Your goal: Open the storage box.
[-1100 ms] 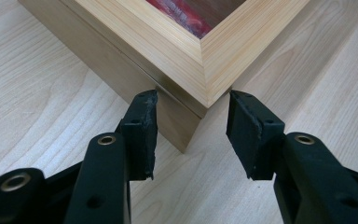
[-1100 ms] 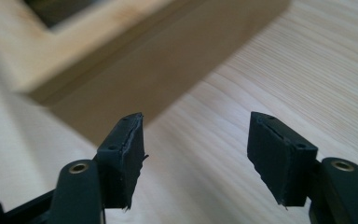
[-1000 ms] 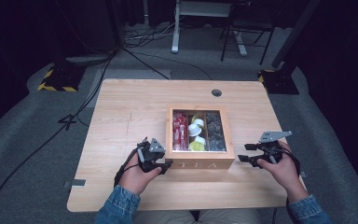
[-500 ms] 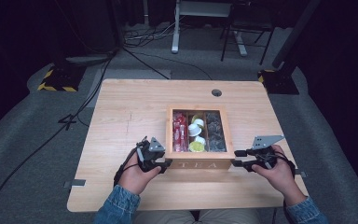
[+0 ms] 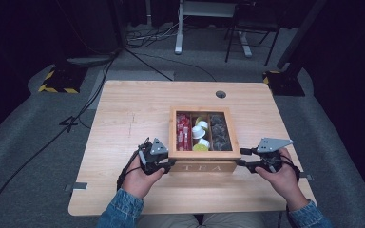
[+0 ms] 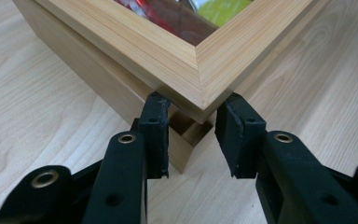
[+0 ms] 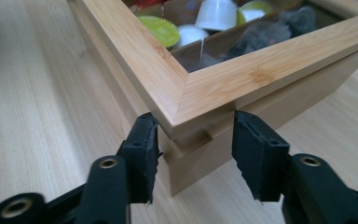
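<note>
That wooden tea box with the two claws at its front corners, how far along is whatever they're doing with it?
Early, by the look of it. Done: both claws are in place, the left claw at one front corner of the tea box, the right claw at the other. In hand: each claw is open, straddling its corner without pinching it. Left: the lid is down over the white pods, so any lifting or opening remains, I'd guess.

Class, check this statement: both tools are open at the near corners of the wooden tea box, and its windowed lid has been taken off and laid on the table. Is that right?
Not quite. The lid is not off: it lies shut on the wooden tea box, as both gripper views show. The rest holds: the left tool and right tool stand open, each straddling a near corner.
</note>
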